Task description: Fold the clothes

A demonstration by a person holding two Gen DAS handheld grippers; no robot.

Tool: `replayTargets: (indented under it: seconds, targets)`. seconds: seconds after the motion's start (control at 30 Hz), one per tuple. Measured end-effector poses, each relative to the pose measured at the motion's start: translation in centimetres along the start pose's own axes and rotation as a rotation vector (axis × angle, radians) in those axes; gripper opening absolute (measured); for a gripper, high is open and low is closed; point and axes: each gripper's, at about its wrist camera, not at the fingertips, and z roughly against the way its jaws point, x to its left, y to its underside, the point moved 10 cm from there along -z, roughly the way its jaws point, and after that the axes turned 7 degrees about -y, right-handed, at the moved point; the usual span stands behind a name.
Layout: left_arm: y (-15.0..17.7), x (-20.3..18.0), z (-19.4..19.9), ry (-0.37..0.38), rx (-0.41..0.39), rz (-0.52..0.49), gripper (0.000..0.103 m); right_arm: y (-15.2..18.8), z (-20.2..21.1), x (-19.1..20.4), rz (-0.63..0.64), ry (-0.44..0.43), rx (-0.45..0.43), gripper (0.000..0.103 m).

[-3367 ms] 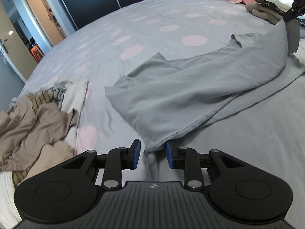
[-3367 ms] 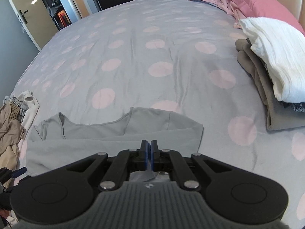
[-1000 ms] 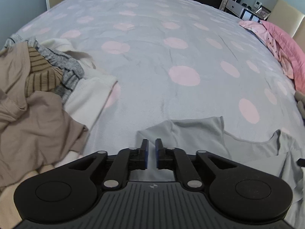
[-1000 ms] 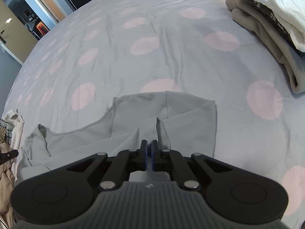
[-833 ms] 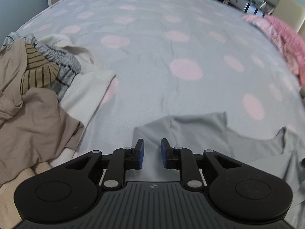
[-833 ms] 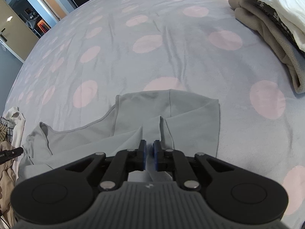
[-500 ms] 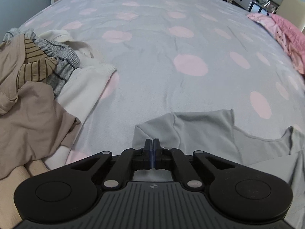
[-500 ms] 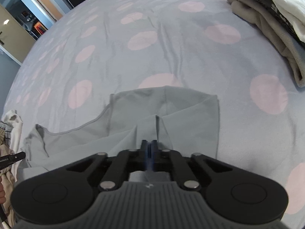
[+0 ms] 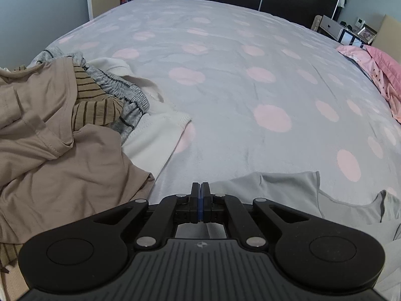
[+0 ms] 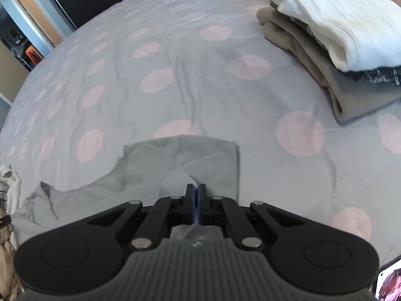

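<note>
The grey shirt (image 9: pixel 288 190) is lying on the spotted bed (image 9: pixel 225 80), spreading right of the left tongs (image 9: pixel 200 202) and bunching around the right tongs (image 10: pixel 196 207). Both tongs are pinching its cloth, fully closed. Their bodies are hiding the near hem.
</note>
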Motion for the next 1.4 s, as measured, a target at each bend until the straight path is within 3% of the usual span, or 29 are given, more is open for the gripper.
replayTargets:
  seconds: [0.2,0.27,0.43,0.53,0.57,0.8,0.83,0.87,0.9,0.93,1.2,1.3,1.4]
  targets:
    - [0.2,-0.8,-0.5,-0.017,-0.007,-0.060,0.000,1.7,0.0,-0.4,0.004,0.016,0.133,0.002]
    - [0.3,-1.0,-0.6,-0.013,-0.005,-0.065,0.000,2.1,-0.3,-0.5,0.022,0.015,0.165,0.008]
    - [0.2,-1.8,-0.5,0.025,0.010,-0.057,0.000,0.0,0.1,-0.7,-0.015,-0.046,0.085,0.027]
    - [0.6,-2.6,-1.2,0.053,0.051,-0.040,0.008,-1.4,-0.1,0.2,-0.068,-0.128,0.036,0.035]
    - [0.8,-2.8,-1.5,0.054,0.064,-0.045,0.009,-1.5,-0.5,0.4,-0.058,-0.120,0.028,0.037]
    - [2.4,-3.2,-3.2,0.067,0.118,-0.037,0.009,-1.2,-4.2,1.1,-0.026,-0.088,0.055,0.037]
    - [2.5,-3.2,-3.3,0.062,0.116,-0.042,0.005,-1.0,-4.7,1.2,-0.024,-0.089,0.062,0.032]
    - [2.6,-3.1,-3.3,0.057,0.113,-0.050,0.000,-0.7,-5.0,1.2,-0.017,-0.084,0.066,0.016]
    - [2.6,-3.0,-3.2,0.051,0.109,-0.052,0.000,-0.5,-5.0,1.4,-0.007,-0.079,0.070,0.006]
    - [2.5,-2.9,-3.1,0.045,0.105,-0.053,0.000,-0.4,-5.0,1.5,0.004,-0.071,0.069,0.003]
    - [1.5,-0.3,-2.0,-0.049,0.039,-0.001,0.000,-2.2,0.8,0.6,-0.001,0.025,-0.125,0.002]
    - [1.5,0.0,-2.0,-0.059,0.044,0.017,0.000,-2.4,0.2,-0.7,-0.038,0.042,-0.115,0.004]
    - [1.6,-0.3,-1.5,-0.043,0.054,0.010,0.000,-2.6,-0.4,-1.5,-0.060,0.059,-0.109,0.014]
